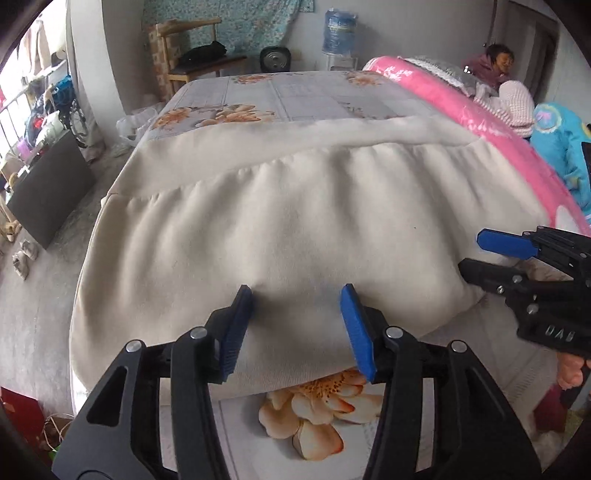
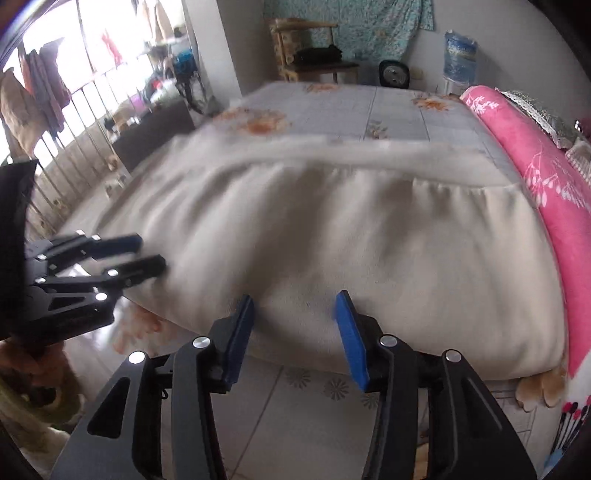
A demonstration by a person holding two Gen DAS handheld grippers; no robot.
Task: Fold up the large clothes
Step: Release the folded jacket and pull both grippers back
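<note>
A large cream garment (image 1: 295, 206) lies spread flat across the bed, its gathered band (image 1: 280, 144) along the far side. My left gripper (image 1: 296, 290) hovers over the garment's near edge, jaws apart, nothing pinched between the blue pads (image 1: 354, 328). The right gripper (image 1: 476, 253) shows at the right of that view, near the garment's right corner. In the blurred right wrist view my right gripper (image 2: 294, 297) stands open over the near edge of the garment (image 2: 332, 229), with no cloth between its pads. The left gripper (image 2: 147, 253) appears there at the left, also open.
The bed has a floral sheet (image 1: 310, 410). A rolled pink quilt (image 1: 454, 107) lines its right side, with a person (image 1: 495, 62) and blue bedding (image 1: 561, 147) beyond. A wooden chair (image 1: 192, 55), fan (image 1: 275, 57) and water jug (image 1: 338, 31) stand at the back wall. A dark panel (image 1: 48, 188) leans at the left.
</note>
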